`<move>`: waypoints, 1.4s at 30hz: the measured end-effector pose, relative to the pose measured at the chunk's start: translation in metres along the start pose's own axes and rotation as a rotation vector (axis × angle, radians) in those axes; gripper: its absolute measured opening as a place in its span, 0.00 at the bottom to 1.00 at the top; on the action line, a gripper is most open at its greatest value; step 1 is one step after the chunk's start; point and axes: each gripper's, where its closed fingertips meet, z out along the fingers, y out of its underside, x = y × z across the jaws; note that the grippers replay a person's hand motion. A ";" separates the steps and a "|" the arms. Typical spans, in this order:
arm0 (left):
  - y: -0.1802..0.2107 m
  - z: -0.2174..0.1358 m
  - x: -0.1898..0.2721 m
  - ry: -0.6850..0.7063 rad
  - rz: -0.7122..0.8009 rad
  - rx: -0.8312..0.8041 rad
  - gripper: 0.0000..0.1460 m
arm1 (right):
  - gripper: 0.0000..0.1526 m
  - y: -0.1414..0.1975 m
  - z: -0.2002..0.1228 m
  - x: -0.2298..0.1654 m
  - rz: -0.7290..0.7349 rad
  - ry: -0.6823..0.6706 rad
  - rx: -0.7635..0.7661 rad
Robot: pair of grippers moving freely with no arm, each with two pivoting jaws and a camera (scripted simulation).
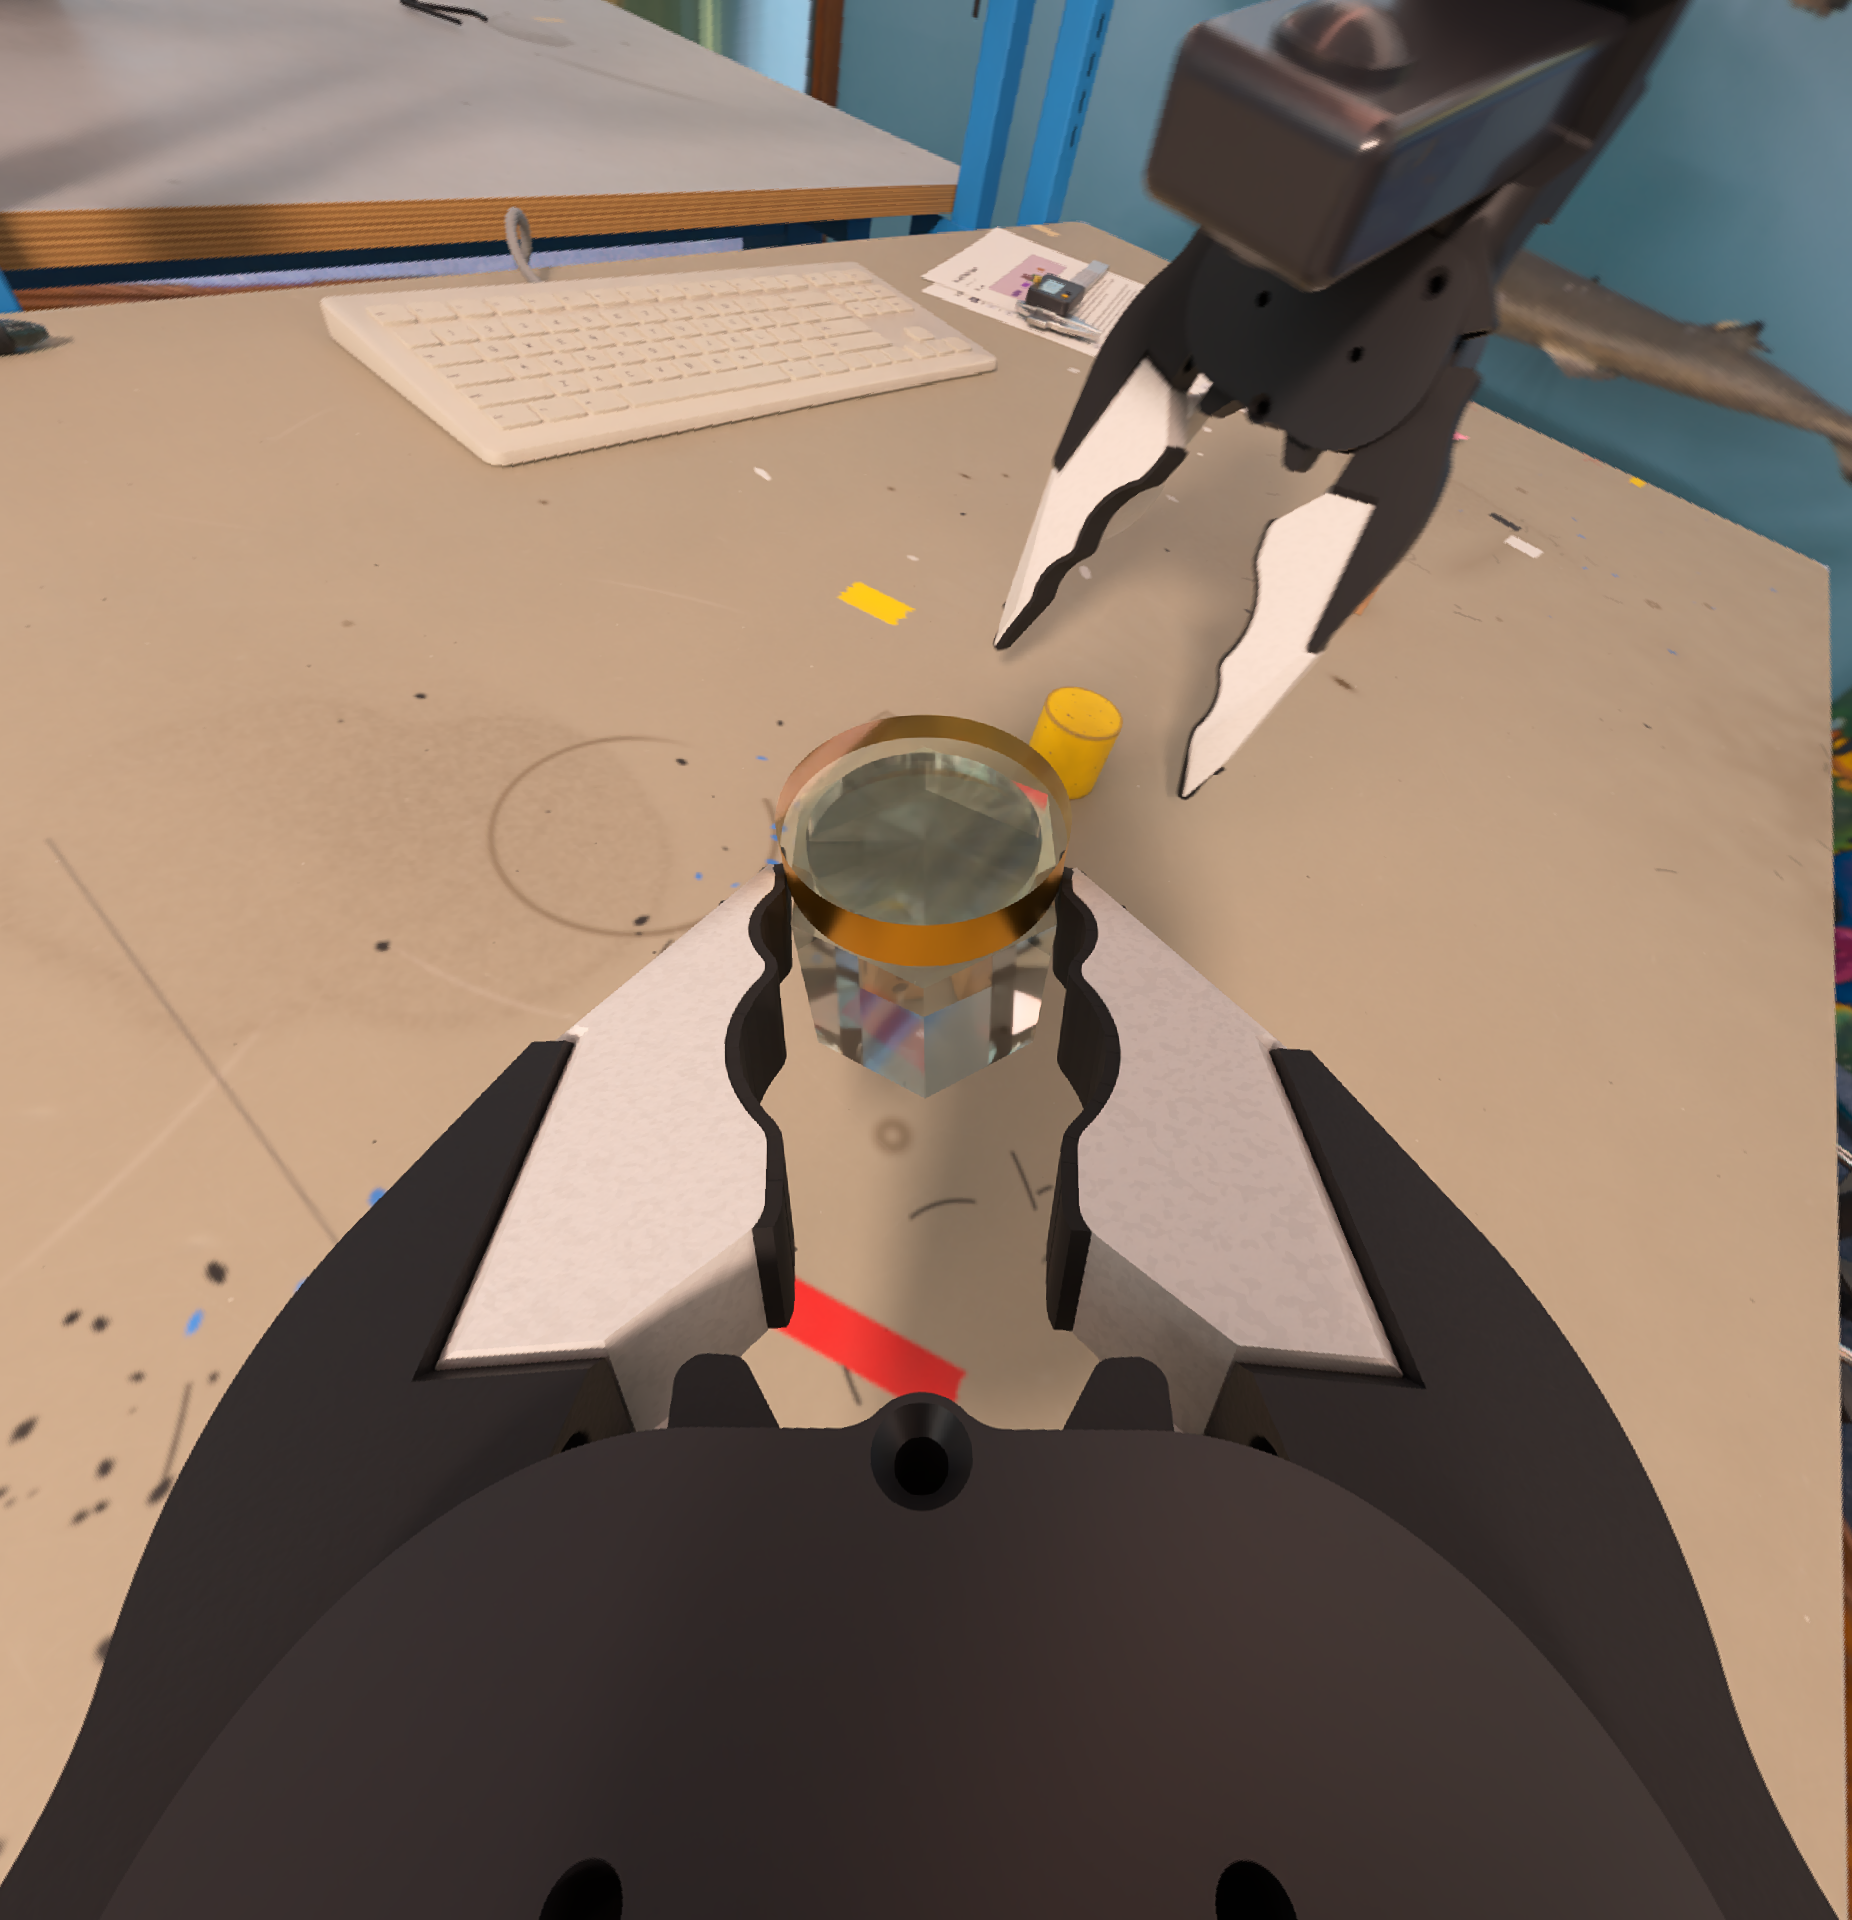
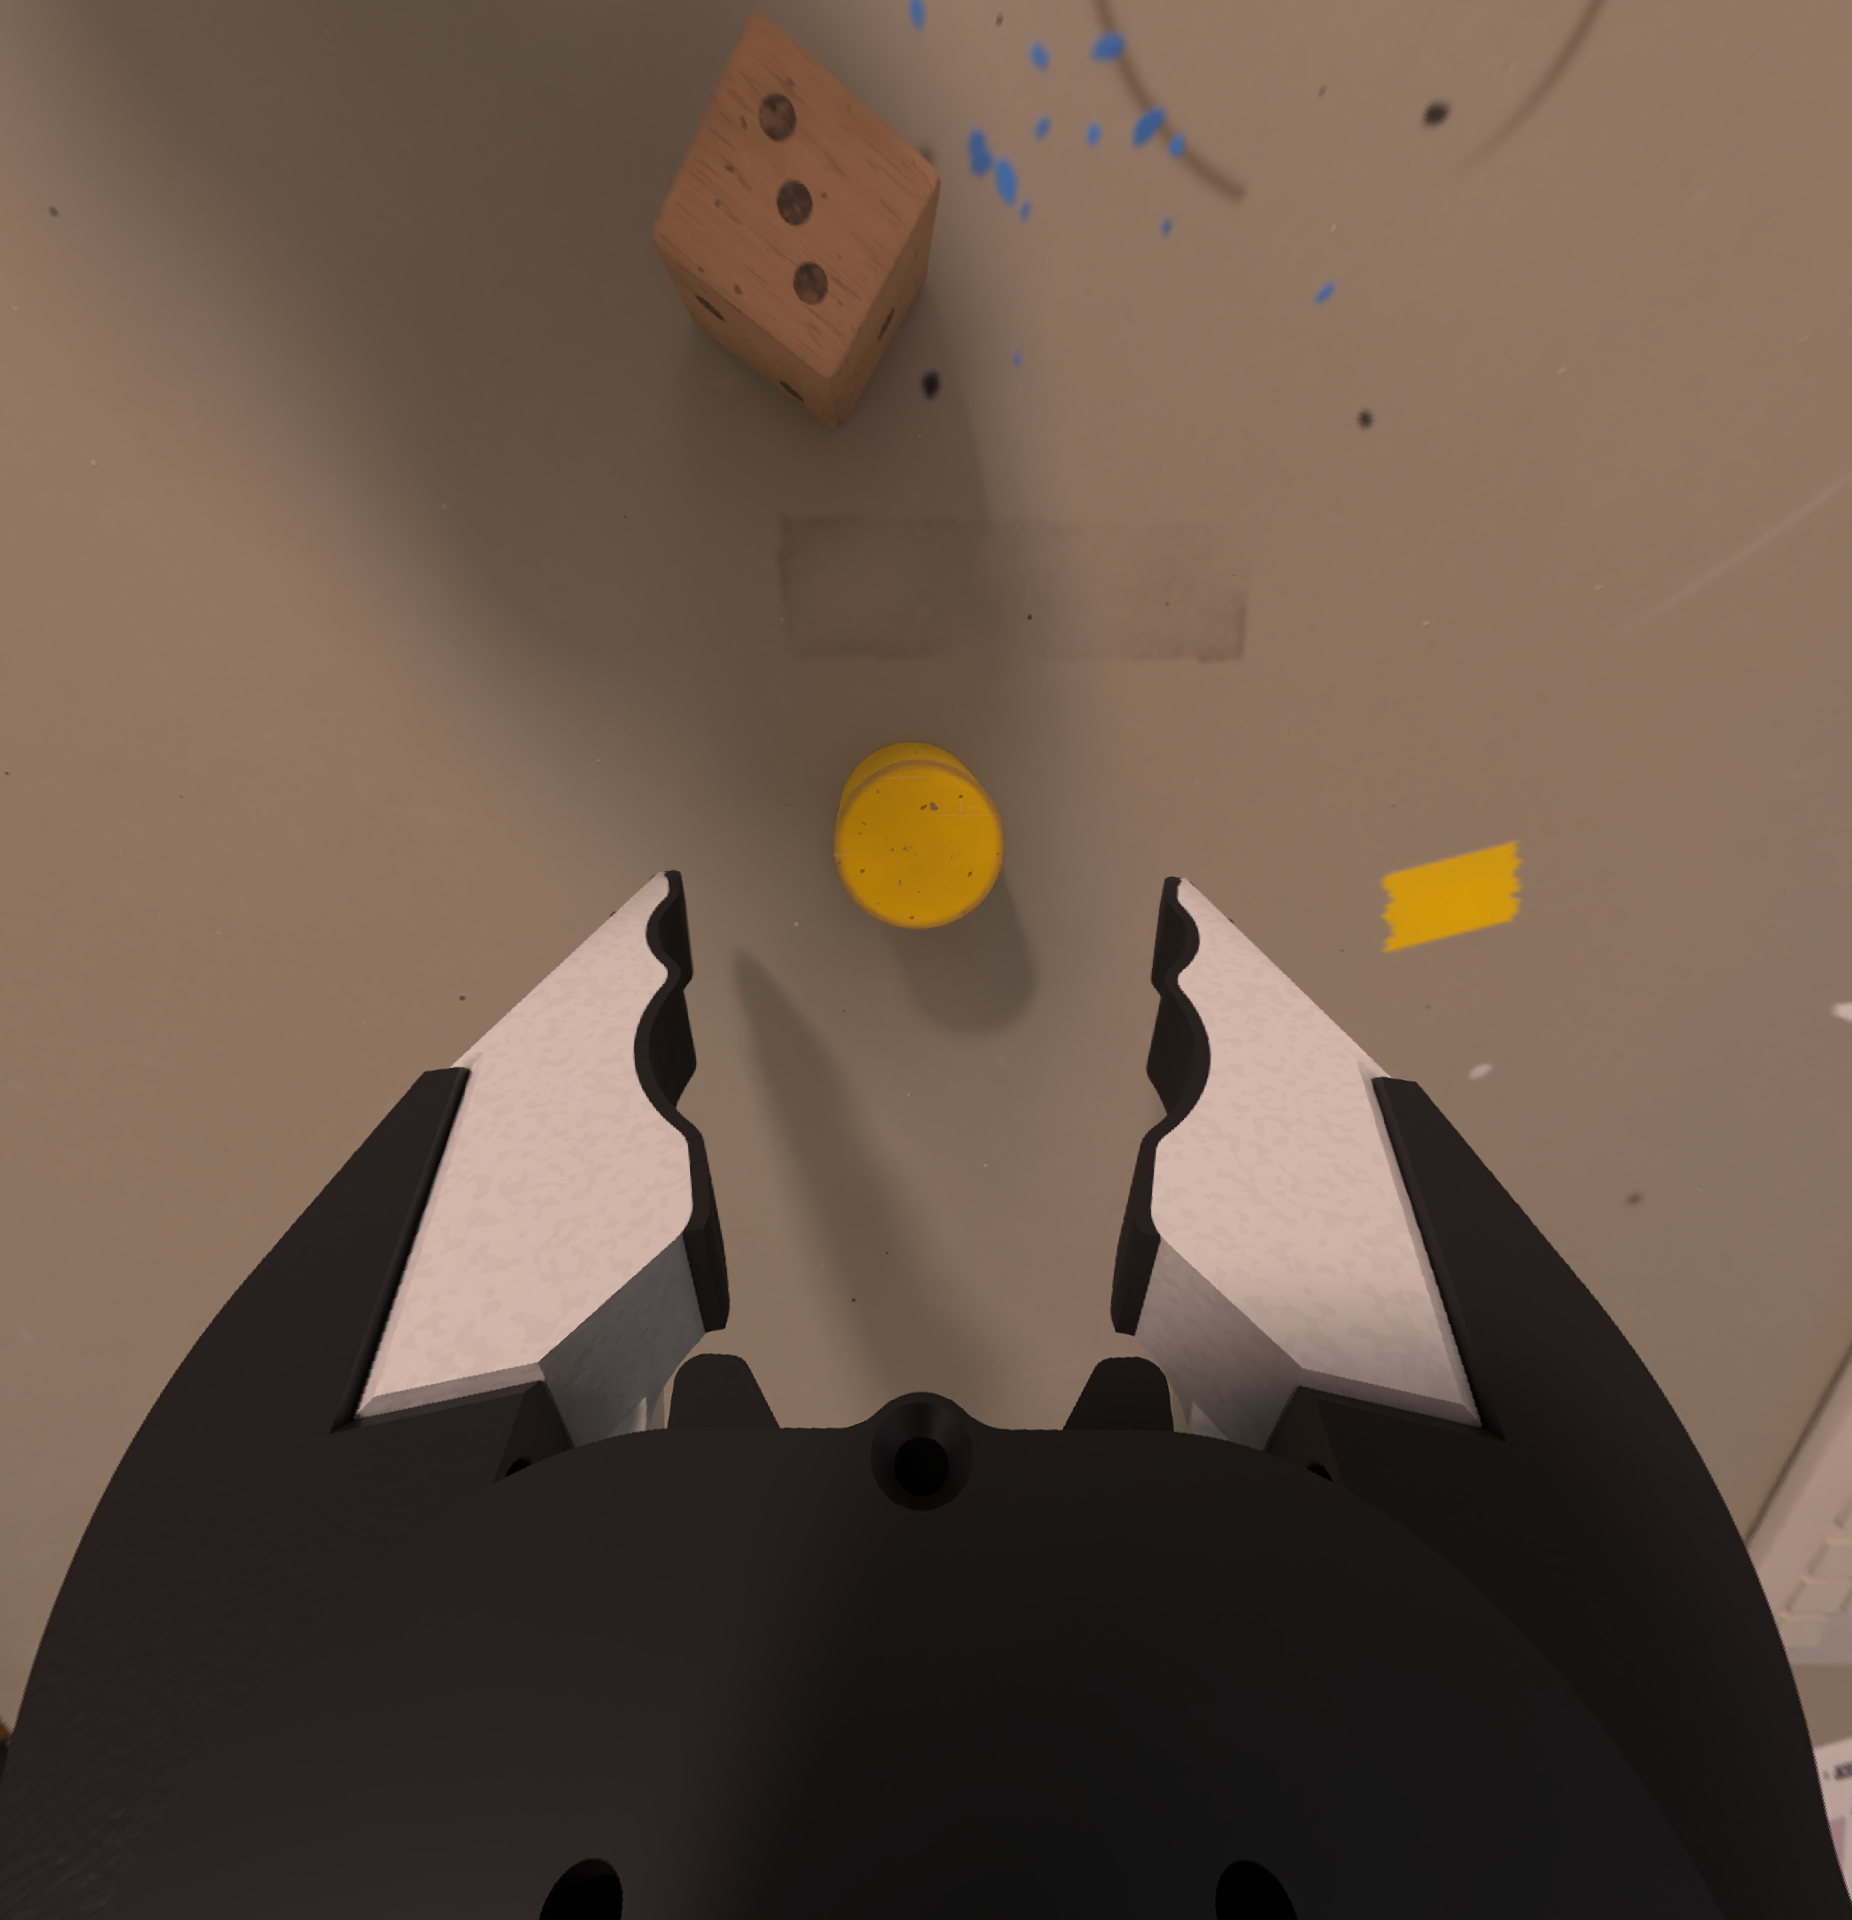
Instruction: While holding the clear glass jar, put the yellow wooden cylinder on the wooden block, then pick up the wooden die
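Jar held clear while the cylinder is lined up.
Left gripper [image 1: 920, 883] clamps clear glass jar [image 1: 922, 935]; right gripper [image 2: 920, 878], jaws spread, hovers above yellow wooden cylinder [image 2: 918, 844], mid-table.

Black tool [image 2: 920, 878]; white wavy-edged fingers [image 2: 548, 1164]

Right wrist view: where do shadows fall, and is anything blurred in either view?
Right wrist view: soft shadows darken the table around the yellow cylinder and the die; all sharp. Left wrist view: the right claw looks motion-blurred at its body.
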 end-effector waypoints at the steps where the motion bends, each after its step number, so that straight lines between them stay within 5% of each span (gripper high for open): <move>1: 0.000 0.000 0.001 0.008 0.006 0.000 0.35 | 0.57 0.001 0.003 0.000 0.007 -0.017 -0.009; 10: -0.004 -0.004 0.002 0.049 -0.044 0.023 0.35 | 0.22 -0.001 0.013 -0.002 -0.012 -0.070 -0.023; 15: -0.003 -0.004 0.003 0.052 -0.045 0.024 0.35 | 0.22 0.005 0.007 -0.006 0.000 -0.063 -0.075; 19: -0.002 -0.004 0.003 0.054 -0.041 0.021 0.35 | 0.22 0.017 -0.045 -0.006 0.039 0.000 -0.037; 23: -0.001 -0.003 0.004 0.056 -0.044 0.012 0.35 | 0.22 0.064 -0.129 0.012 0.269 0.126 0.041; 28: 0.001 0.001 0.008 0.062 -0.036 0.001 0.35 | 0.22 0.188 -0.190 0.030 0.806 0.335 -0.038; 33: 0.003 0.004 0.011 0.066 -0.027 -0.010 0.35 | 0.22 0.252 -0.151 0.017 1.233 0.301 0.031; 42: 0.006 0.005 0.009 0.059 -0.024 -0.021 0.35 | 0.22 0.261 -0.075 0.010 1.363 0.169 0.010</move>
